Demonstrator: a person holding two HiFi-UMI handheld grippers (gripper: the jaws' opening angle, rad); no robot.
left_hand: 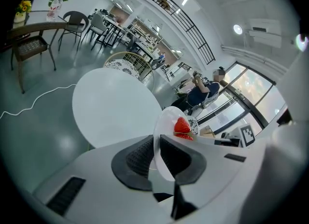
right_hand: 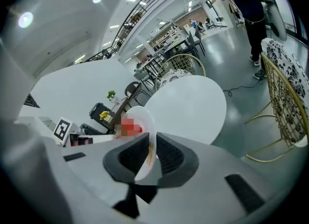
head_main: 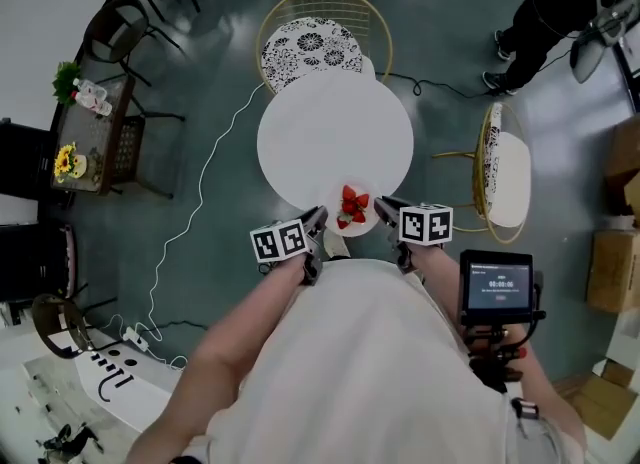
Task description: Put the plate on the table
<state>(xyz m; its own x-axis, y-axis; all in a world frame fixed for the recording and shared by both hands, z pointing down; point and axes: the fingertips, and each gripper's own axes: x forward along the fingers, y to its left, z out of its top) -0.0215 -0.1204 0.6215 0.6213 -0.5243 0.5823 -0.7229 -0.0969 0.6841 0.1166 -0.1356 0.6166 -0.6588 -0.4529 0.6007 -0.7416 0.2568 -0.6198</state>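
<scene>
A small white plate (head_main: 358, 220) with red strawberries (head_main: 352, 205) on it hangs over the near edge of the round white table (head_main: 335, 137). My left gripper (head_main: 318, 220) is shut on the plate's left rim and my right gripper (head_main: 383, 206) is shut on its right rim. In the left gripper view the plate (left_hand: 166, 131) stands edge-on between the dark pads (left_hand: 140, 156), strawberries (left_hand: 182, 127) showing past them. In the right gripper view the plate (right_hand: 140, 136) is pinched at its rim between the pads (right_hand: 168, 153).
A gold wire chair with a patterned cushion (head_main: 312, 47) stands beyond the table, another (head_main: 505, 167) to its right. A white cable (head_main: 200, 192) trails over the floor at left. A person (head_main: 555, 7) stands at the far right. A monitor rig (head_main: 497, 287) hangs near my right arm.
</scene>
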